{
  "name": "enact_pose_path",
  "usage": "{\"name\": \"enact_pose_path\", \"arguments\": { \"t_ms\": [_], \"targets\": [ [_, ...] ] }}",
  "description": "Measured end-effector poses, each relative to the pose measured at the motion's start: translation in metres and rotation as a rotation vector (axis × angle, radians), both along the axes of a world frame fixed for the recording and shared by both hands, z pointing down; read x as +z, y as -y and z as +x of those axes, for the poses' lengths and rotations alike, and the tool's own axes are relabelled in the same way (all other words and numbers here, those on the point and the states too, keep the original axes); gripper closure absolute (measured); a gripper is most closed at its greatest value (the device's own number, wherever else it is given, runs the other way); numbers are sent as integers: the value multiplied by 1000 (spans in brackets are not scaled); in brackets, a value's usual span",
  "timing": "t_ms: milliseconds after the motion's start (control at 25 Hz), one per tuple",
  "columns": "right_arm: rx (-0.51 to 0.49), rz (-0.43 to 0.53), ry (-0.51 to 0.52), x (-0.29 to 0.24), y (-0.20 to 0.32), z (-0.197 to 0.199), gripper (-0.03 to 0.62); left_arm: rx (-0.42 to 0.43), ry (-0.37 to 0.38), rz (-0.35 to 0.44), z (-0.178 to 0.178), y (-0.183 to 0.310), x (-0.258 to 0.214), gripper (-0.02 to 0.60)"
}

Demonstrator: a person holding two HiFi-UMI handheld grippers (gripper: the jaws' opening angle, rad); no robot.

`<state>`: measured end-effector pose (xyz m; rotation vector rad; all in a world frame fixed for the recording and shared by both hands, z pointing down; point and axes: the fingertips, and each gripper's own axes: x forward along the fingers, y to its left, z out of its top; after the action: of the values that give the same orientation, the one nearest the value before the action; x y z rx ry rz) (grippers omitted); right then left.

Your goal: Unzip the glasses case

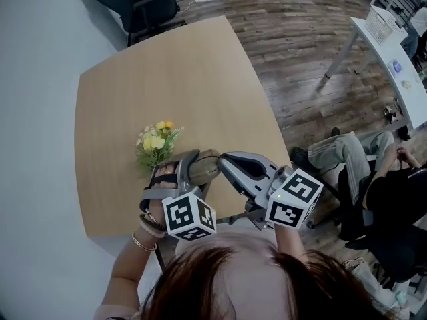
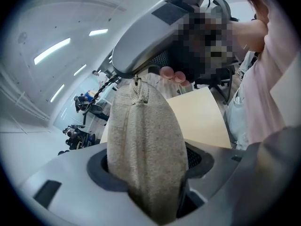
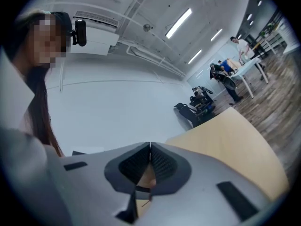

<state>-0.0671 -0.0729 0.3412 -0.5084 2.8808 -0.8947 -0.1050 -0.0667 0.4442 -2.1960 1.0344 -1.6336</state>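
Note:
The beige felt glasses case is held up above the table's near edge. My left gripper is shut on its body. In the left gripper view the case stands upright between the two jaws of the left gripper, its zip seam facing the camera. My right gripper meets the case's top end, and its closed tips pinch the small zipper pull. In the right gripper view the right gripper shows its pads pressed together, with a bit of the case behind them.
A light wooden table carries a small bunch of yellow flowers just beyond the grippers. A person sits at the right of the table. A black office chair stands at the back left and a white desk at the far right.

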Motion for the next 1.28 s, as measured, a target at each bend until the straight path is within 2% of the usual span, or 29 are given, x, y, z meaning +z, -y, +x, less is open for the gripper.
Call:
{"name": "enact_pose_path", "arguments": {
  "t_ms": [880,1280],
  "targets": [
    [87,-22,-51,15,11,11,576,-62,-143,32,11,0,7,281],
    [101,-31,-62,18,12,11,576,-73,-178,50,12,-4,5,281]
  ]
}}
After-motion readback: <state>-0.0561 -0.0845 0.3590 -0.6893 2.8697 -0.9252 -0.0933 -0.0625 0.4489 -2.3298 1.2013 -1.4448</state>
